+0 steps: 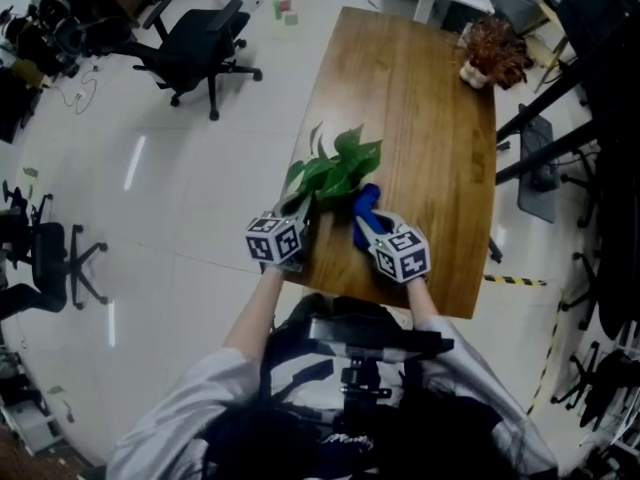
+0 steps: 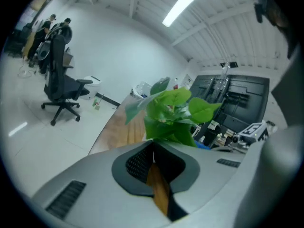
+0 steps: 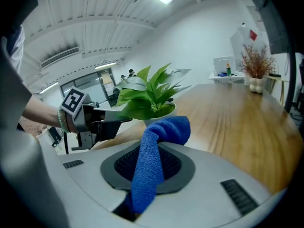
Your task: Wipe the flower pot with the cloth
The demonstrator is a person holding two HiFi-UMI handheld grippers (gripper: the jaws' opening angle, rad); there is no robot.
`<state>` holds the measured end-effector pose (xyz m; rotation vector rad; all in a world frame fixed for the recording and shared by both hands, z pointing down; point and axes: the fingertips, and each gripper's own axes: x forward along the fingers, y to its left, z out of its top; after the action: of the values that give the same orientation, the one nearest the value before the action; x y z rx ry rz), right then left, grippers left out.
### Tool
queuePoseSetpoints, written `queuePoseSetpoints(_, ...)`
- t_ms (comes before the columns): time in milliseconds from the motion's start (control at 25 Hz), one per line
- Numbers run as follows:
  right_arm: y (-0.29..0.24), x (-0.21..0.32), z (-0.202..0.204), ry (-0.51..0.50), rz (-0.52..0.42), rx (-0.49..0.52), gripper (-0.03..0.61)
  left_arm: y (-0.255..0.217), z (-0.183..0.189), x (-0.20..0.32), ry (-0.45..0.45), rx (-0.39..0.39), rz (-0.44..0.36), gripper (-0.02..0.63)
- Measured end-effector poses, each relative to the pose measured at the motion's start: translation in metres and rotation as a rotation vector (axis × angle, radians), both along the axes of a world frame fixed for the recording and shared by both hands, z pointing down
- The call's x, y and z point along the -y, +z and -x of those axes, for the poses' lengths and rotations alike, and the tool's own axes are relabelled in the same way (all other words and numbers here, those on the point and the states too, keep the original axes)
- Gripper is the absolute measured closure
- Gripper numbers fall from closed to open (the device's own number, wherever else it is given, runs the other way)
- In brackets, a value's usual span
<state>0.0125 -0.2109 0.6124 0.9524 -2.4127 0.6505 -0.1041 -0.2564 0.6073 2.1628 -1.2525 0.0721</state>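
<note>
A small white flower pot with a leafy green plant stands near the front left corner of the wooden table. My left gripper reaches it from the left. Its jaws are closed together, with a thin white sliver of the pot's rim between the tips. My right gripper is shut on a blue cloth. The cloth hangs bunched over the jaws, just short of the pot. The right gripper view shows the left gripper at the pot's left side under the leaves.
A vase of dried brown flowers stands at the table's far right corner. Black office chairs stand on the white floor to the left. The table's left edge runs close beside the pot. Dark desk frames line the right side.
</note>
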Motion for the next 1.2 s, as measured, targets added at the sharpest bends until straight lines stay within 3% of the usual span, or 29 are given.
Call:
queuePoseSetpoints(120, -0.012, -0.017, 0.004, 0.057, -0.011, 0.033, 0.515, -0.021, -0.003, -0.023, 0.050, 0.061, -0.062, 0.611)
queuePoseSetpoints(360, -0.029, -0.051, 0.021, 0.166, -0.041, 0.077, 0.515, -0.047, 0.006, -0.059, 0.065, -0.030, -0.100, 0.611)
queuePoseSetpoints(680, -0.052, -0.093, 0.034, 0.333, -0.093, 0.151, 0.516, -0.061, 0.009, -0.107, 0.195, -0.031, -0.131, 0.611)
queuePoseSetpoints(1200, -0.061, -0.122, 0.022, 0.369, -0.103, 0.165, 0.517, -0.071, -0.017, -0.139, 0.241, -0.047, -0.146, 0.611)
